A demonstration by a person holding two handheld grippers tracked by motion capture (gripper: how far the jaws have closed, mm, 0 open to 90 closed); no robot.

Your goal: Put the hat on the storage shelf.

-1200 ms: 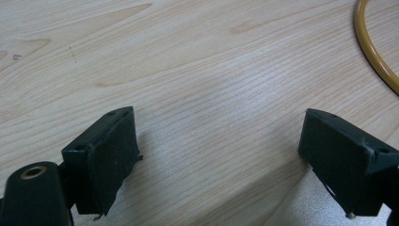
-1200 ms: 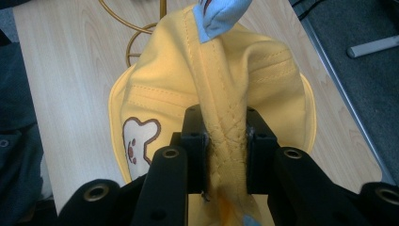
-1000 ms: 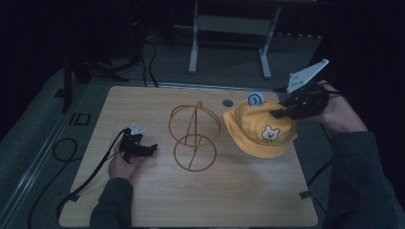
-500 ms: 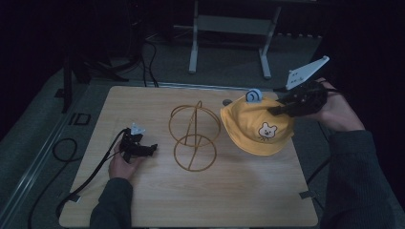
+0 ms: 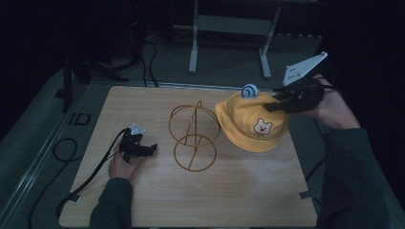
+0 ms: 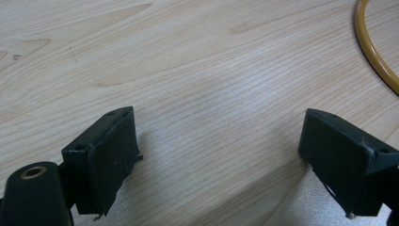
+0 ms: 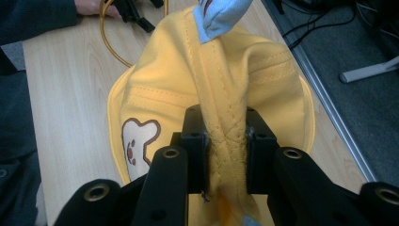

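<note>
A yellow bucket hat [image 5: 253, 121] with a bear face and a pale blue ear hangs above the table's right side. My right gripper [image 5: 273, 106] is shut on it. In the right gripper view the jaws pinch a fold of the yellow hat [image 7: 221, 99] at its crown, right gripper [image 7: 225, 134]. A gold wire stand [image 5: 193, 136] made of rings stands at the table's middle, just left of the hat. My left gripper [image 5: 152, 148] rests on the wood left of the stand, open and empty; in the left gripper view its jaws are wide apart, left gripper [image 6: 226, 155].
The wooden table [image 5: 239, 195] has bare room in front. A curve of the gold wire stand [image 6: 374, 49] lies at the upper right of the left gripper view. Black cable [image 5: 67, 157] trails off the table's left edge. A metal frame [image 5: 229, 28] stands on the floor behind.
My right gripper has carried the hat up and to the left, toward the wire stand. The left gripper has stayed where it was.
</note>
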